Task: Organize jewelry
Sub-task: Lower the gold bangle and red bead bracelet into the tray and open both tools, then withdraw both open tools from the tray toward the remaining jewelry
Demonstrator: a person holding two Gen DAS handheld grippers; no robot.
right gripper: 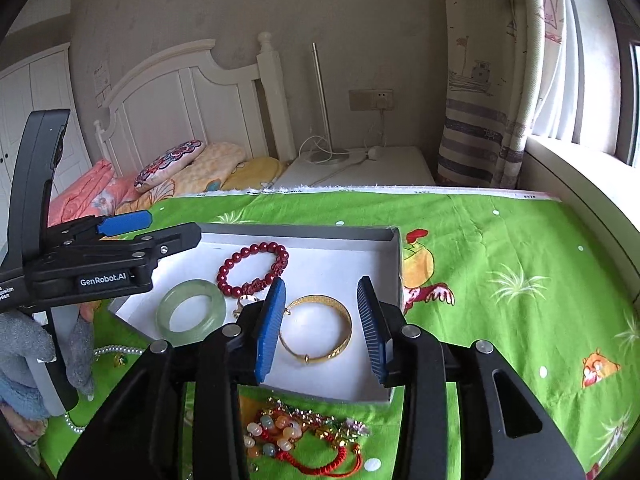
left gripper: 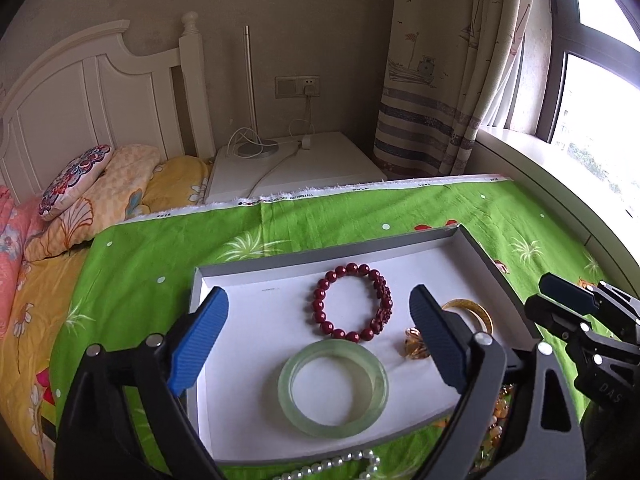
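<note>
We've got both tongs spread and empty over the tray [left gripper: 496, 276] — left gripper [left gripper: 316, 340] above the green bangle [left gripper: 334, 388], right gripper [right gripper: 320, 320] above the gold bangle [right gripper: 318, 328], apparently just-placed pieces.

Black left gripper [right gripper: 136, 228] marked GenRobot.AI, ribbed blue pads [left gripper: 199, 340], silver screws; grey fuzzy glove [right gripper: 24, 340].

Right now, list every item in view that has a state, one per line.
Left gripper: open, holding nothing.
Right gripper: open, holding nothing.
Tray: open-topped, on the green cloth.
Red bead bracelet: flat in tray.
Jade bangle: flat in tray.
Gold bangle: flat in tray.
Pearl necklace: outside tray.
Bead pile: outside tray, unsorted.
</note>
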